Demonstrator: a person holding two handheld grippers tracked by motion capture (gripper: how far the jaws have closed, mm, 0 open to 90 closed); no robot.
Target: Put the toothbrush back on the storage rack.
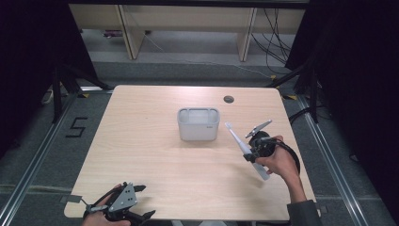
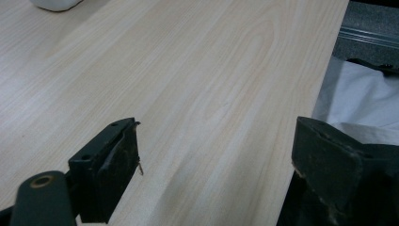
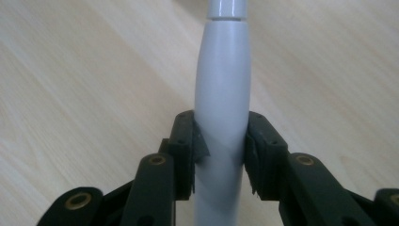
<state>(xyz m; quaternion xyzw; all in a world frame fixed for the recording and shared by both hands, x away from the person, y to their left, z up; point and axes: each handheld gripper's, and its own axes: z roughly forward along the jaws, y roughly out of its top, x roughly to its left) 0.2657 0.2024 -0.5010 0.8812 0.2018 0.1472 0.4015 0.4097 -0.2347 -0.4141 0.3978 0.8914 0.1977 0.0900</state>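
Pale wood-grain tabletop point(image 1: 155, 155) fills the high view, with a white rectangular plastic bin point(image 1: 198, 124) near its middle. At right, the right gripper point(image 1: 250, 153) holds a long white electric toothbrush point(image 1: 241, 145) aloft, just right of the bin; judging by this, placing is undone. Left gripper point(image 1: 123, 205) rests at the near edge.

Left gripper view: jaws wide apart, empty.

Right gripper view: jaws clamp the toothbrush's grey-white handle point(image 3: 220, 108), a grip the high view hides.
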